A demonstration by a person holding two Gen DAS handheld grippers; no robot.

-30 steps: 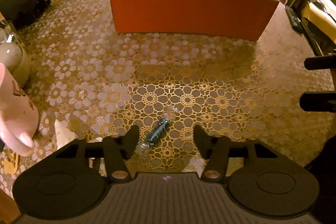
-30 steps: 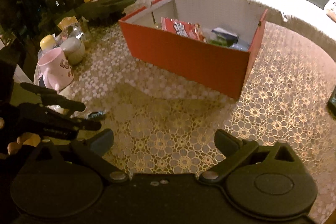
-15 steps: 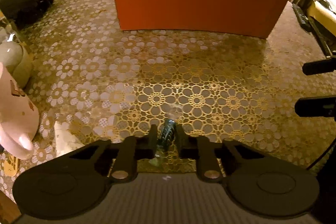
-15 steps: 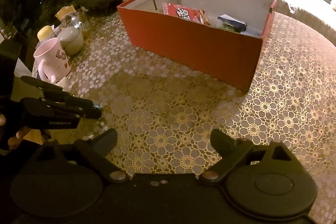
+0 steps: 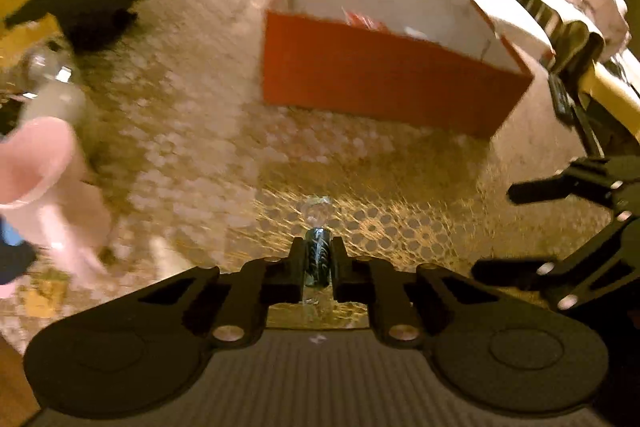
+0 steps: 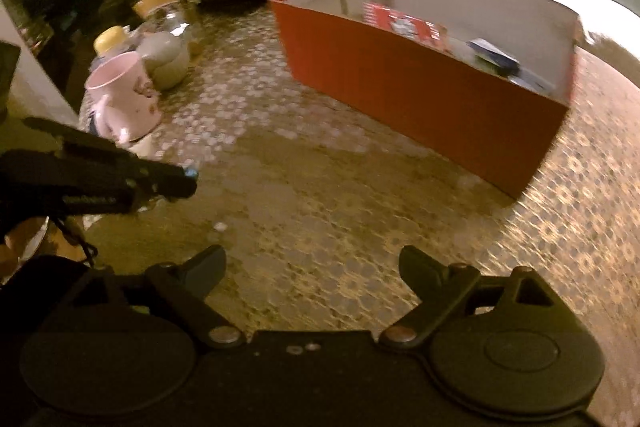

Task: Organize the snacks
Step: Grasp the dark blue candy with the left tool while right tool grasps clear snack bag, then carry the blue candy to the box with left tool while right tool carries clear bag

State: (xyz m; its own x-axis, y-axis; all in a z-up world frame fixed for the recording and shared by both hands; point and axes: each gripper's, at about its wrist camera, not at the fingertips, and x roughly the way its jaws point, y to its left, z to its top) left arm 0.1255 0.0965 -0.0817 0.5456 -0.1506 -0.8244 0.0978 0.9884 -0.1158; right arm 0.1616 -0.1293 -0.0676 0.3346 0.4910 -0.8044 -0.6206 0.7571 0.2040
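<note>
Left gripper [image 5: 317, 259]: its jaws are pinching a small wrapped candy [image 5: 318, 257] between the pads; the clear twisted end of the wrapper is sticking out forward past the tips. Seen from the right wrist, the same gripper is reaching in from the left edge with the wrapper end glinting at its tip.

Wrapped candy: dark, with a pale pattern, standing lengthwise between the pads and hanging above the worktop [image 5: 200, 155], clear of the lace cloth.

Right gripper [image 6: 312, 267]: its jaws are standing spread wide with nothing between them, having just been narrowing a little; it is hovering over bare lace cloth. In the left wrist view its two dark fingers [image 5: 560, 183] are showing at the right edge.

Red box [image 6: 420, 95]: an open cardboard box with a white interior, sitting on the worktop beyond both grippers and well apart from the candy. Inside it a red snack packet [image 6: 400, 23] is leaning near the front wall and a dark blue packet [image 6: 494, 57] is lying toward the right end.

Pink mug [image 6: 128, 95]: standing at the left of the worktop, beside a round greenish jar [image 6: 168, 61].

Image quality: both views are showing motion blur.
</note>
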